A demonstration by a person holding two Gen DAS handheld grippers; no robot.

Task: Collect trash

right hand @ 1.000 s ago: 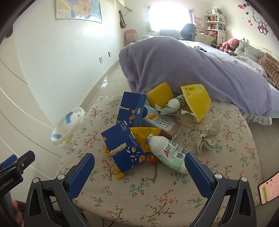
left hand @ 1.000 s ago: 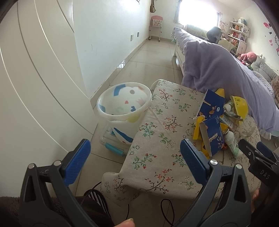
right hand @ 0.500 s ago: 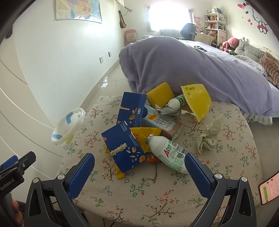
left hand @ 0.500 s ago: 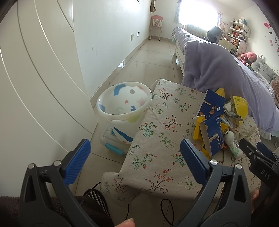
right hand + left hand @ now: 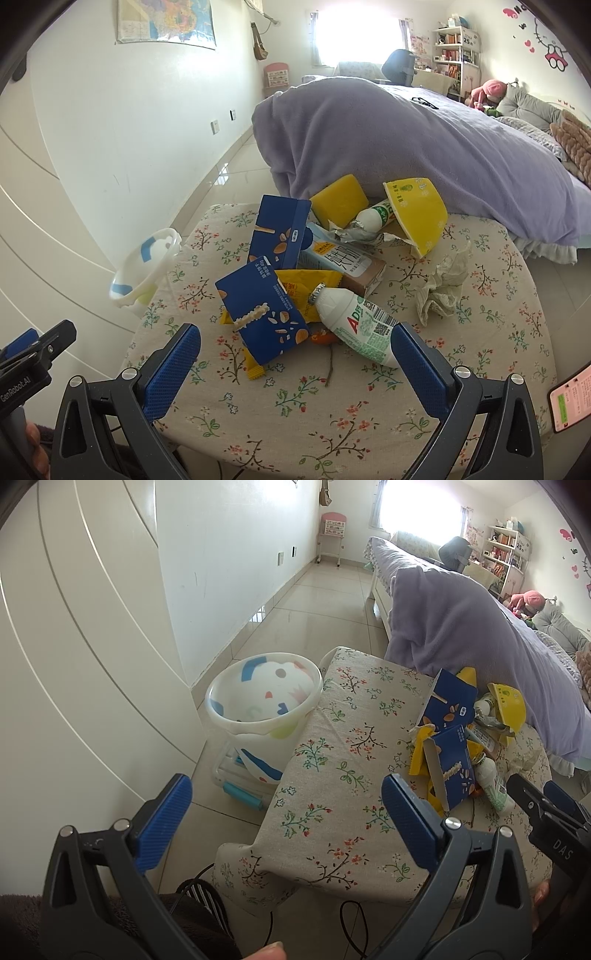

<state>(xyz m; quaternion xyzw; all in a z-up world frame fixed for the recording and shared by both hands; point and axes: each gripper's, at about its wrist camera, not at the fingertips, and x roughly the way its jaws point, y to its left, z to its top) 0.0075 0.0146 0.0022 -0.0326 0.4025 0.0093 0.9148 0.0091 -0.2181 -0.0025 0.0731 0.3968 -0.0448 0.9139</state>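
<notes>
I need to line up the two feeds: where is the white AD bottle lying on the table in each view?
Left wrist: white AD bottle at right, behind the nearer blue box.
Right wrist: centre, just ahead of the right gripper.
Shared landmark: white bin.

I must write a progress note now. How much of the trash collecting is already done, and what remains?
Nothing looks collected yet. The white bin beside the table shows no trash inside. Both the left hand-held gripper and the right hand-held gripper are open and hold nothing. Left on the table: two blue boxes, a white bottle, a milk carton, a yellow cup, a crumpled tissue and yellow wrappers.
</notes>
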